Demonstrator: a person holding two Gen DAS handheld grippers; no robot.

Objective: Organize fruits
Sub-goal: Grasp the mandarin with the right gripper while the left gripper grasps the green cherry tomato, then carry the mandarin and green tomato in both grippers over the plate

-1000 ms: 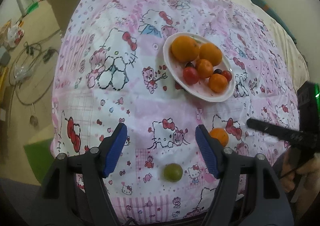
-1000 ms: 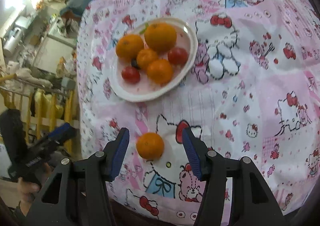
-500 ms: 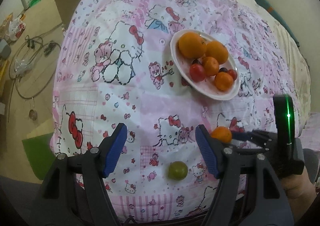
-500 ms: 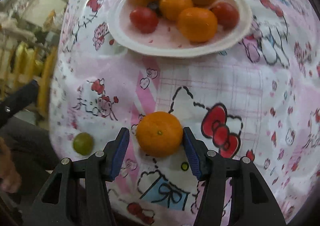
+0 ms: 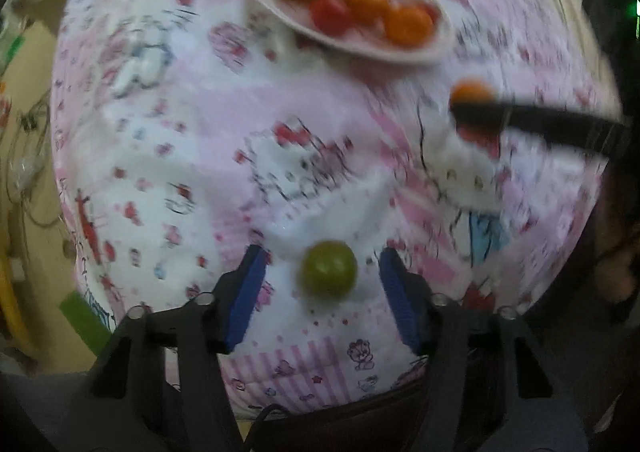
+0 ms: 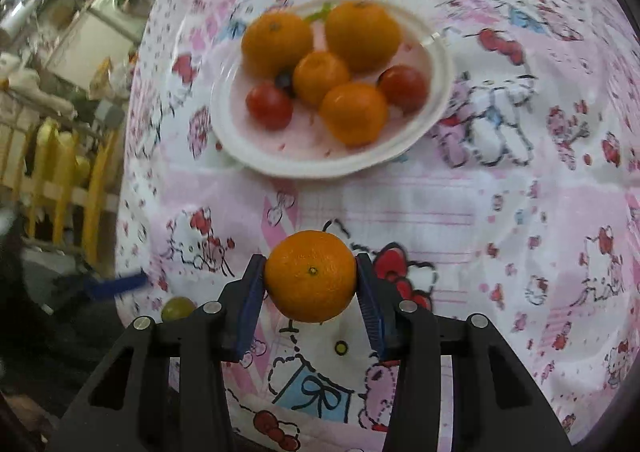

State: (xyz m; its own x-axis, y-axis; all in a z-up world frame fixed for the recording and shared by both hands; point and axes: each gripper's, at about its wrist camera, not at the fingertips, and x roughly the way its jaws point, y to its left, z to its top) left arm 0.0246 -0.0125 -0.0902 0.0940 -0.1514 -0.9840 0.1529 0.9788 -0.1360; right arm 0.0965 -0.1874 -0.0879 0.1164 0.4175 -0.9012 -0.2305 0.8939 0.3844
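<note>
A small green fruit (image 5: 329,272) lies on the pink cartoon-print cloth (image 5: 224,140), between the blue pads of my left gripper (image 5: 322,257). Those jaws are closing and a gap still shows on each side of the fruit. My right gripper (image 6: 310,264) is closing on an orange mandarin (image 6: 311,276), and both pads touch its sides. In the left wrist view that mandarin (image 5: 470,90) shows behind a dark finger (image 5: 528,122). The white plate (image 6: 304,168) beyond holds several oranges and two red tomatoes.
The cloth's rounded edge drops off just behind both grippers. A yellow fence (image 6: 60,172) and household clutter stand left of the table in the right wrist view. Cables lie on the floor (image 5: 28,156) to the left.
My left gripper dropped down over the green fruit and narrowed around it. The right gripper's pads closed in onto the mandarin, and the plate sits farther off than half a second ago.
</note>
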